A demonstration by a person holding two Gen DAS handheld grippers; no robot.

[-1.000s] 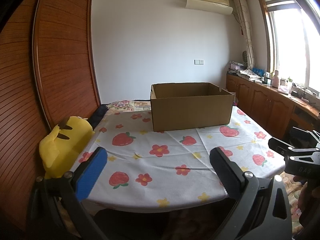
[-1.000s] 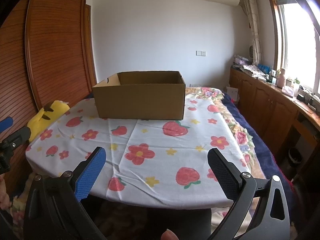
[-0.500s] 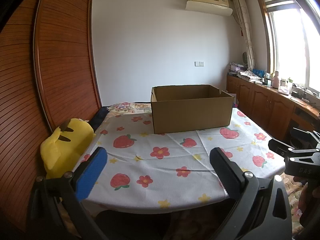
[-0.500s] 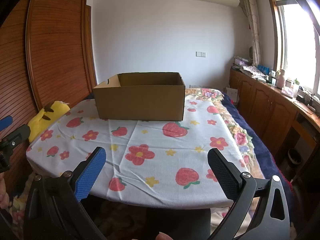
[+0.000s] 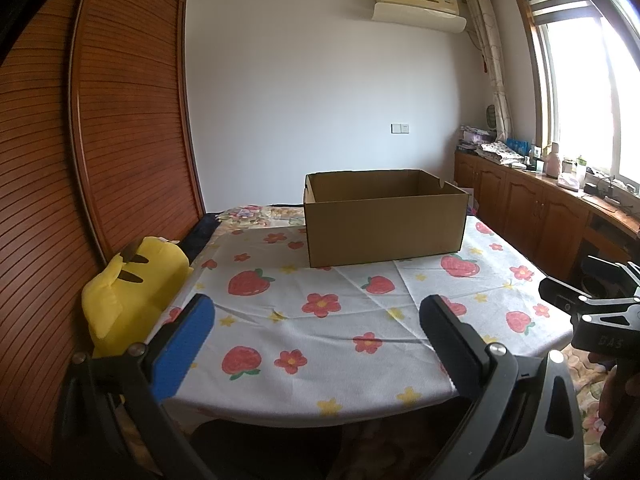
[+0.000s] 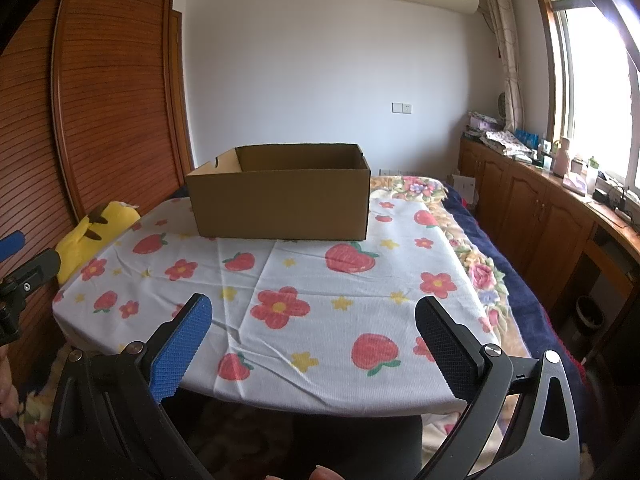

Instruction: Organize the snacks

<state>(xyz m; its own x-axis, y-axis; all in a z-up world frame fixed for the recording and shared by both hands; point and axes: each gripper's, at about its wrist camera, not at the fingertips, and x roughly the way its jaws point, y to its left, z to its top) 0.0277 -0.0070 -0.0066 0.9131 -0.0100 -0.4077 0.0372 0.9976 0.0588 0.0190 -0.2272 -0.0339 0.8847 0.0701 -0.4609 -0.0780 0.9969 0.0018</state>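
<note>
An open brown cardboard box stands at the far side of a table with a strawberry-and-flower cloth; it also shows in the right wrist view. Its inside is hidden from here. No snacks show in either view. My left gripper is open and empty over the table's near edge. My right gripper is open and empty over the near edge too. The right gripper's body shows at the right edge of the left wrist view, and part of the left gripper shows at the left edge of the right wrist view.
A yellow plush toy sits at the table's left edge against a wooden slatted wardrobe. Wooden cabinets with clutter run along the right wall under the window. A bed with floral covers lies right of the table.
Both views have tilted up slightly, so the box and table sit lower in the frames. Both grippers stay open and empty.
</note>
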